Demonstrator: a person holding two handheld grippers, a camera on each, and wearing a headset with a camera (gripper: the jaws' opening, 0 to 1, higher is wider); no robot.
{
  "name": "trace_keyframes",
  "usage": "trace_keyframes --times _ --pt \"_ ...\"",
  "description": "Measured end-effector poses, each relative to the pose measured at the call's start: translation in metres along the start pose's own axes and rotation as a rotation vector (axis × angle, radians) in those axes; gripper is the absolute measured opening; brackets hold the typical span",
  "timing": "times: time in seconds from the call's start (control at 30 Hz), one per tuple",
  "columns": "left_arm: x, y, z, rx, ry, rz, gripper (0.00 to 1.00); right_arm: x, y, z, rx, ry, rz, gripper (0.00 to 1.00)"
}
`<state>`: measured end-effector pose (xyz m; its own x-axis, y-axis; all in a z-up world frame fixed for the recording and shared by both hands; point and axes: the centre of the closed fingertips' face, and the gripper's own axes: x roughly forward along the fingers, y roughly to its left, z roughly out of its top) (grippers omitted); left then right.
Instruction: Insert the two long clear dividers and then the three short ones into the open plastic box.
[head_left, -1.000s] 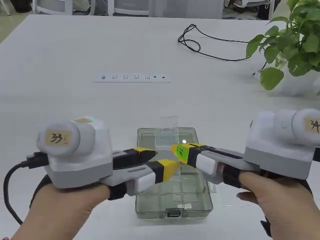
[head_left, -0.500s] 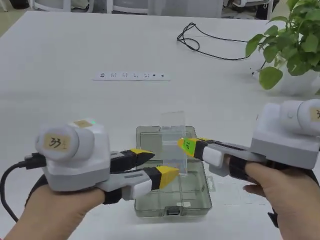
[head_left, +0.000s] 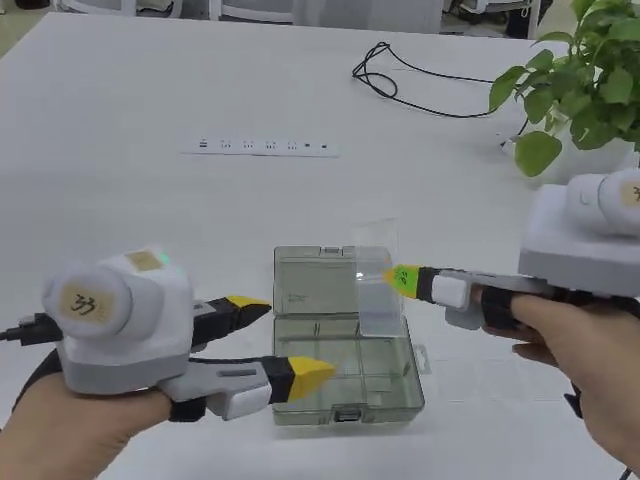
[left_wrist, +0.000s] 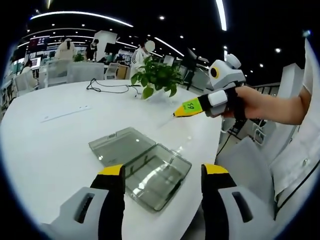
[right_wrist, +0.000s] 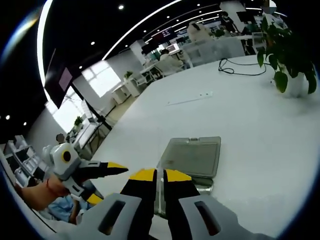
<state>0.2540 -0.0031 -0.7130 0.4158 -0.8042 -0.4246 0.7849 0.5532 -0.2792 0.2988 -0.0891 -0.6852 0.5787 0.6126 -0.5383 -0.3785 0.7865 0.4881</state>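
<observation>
Yellow tips mark the left claw (head_left: 280, 338), nearest on the left. Its jaws stand wide apart and hold nothing, just beside the near left part of the open plastic box (head_left: 345, 352). The box lies flat on the white surface (head_left: 130, 190), with its lid folded back on the far side. Over its right part the right claw (head_left: 398, 277) is clamped on a clear divider (head_left: 376, 285), held upright. In the left gripper view that claw is raised well above the box. Farther back lie a power strip (head_left: 265, 147), a black cable (head_left: 378, 85) and a potted plant (head_left: 580, 90).
</observation>
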Motion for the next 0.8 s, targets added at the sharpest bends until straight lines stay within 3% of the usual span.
trace_keyframes --times 0.27,0.47,0.6,0.8 --pt "-0.006 0.005 -0.01 0.087 0.017 -0.013 0.8 0.003 -0.012 -0.008 0.014 0.111 -0.09 0.07" --pt "-0.007 0.006 -0.018 0.146 0.033 -0.032 0.93 0.009 -0.021 -0.016 0.057 0.185 -0.121 0.07" --pt "-0.008 0.008 -0.023 0.149 0.039 -0.042 0.95 0.012 -0.028 -0.027 0.084 0.253 -0.153 0.07" --pt "-0.007 0.007 -0.03 0.19 0.055 -0.058 1.0 0.013 -0.031 -0.043 0.168 0.296 -0.191 0.06"
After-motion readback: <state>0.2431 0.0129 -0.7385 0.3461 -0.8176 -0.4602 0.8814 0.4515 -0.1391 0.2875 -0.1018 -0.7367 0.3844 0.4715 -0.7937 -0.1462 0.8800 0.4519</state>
